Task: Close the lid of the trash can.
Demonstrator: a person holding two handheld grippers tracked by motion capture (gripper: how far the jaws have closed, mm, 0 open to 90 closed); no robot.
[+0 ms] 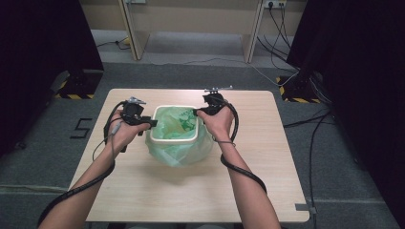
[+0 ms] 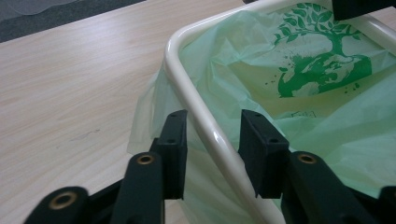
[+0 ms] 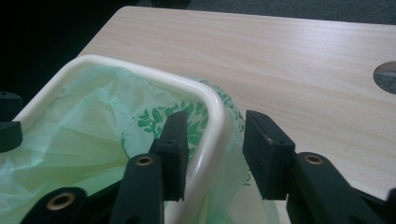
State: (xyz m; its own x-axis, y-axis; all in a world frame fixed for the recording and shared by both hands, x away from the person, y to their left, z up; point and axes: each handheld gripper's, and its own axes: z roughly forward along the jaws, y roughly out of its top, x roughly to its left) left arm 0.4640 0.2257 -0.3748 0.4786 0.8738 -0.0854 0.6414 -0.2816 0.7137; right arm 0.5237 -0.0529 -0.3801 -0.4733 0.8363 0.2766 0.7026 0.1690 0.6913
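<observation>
The small cream bin (image 1: 173, 125), with a smooth rounded plastic rim, stands near the middle of the pale wood-grain tabletop (image 1: 248, 186). A thin, crinkled green bag (image 1: 179, 152) with a printed tree lines it and folds over the rim down the outside. Your left gripper (image 2: 212, 135) has its black jaws open astride the left rim, not pressing it. Your right gripper (image 3: 215, 137) has its jaws open astride the right rim corner, the bag film between them.
</observation>
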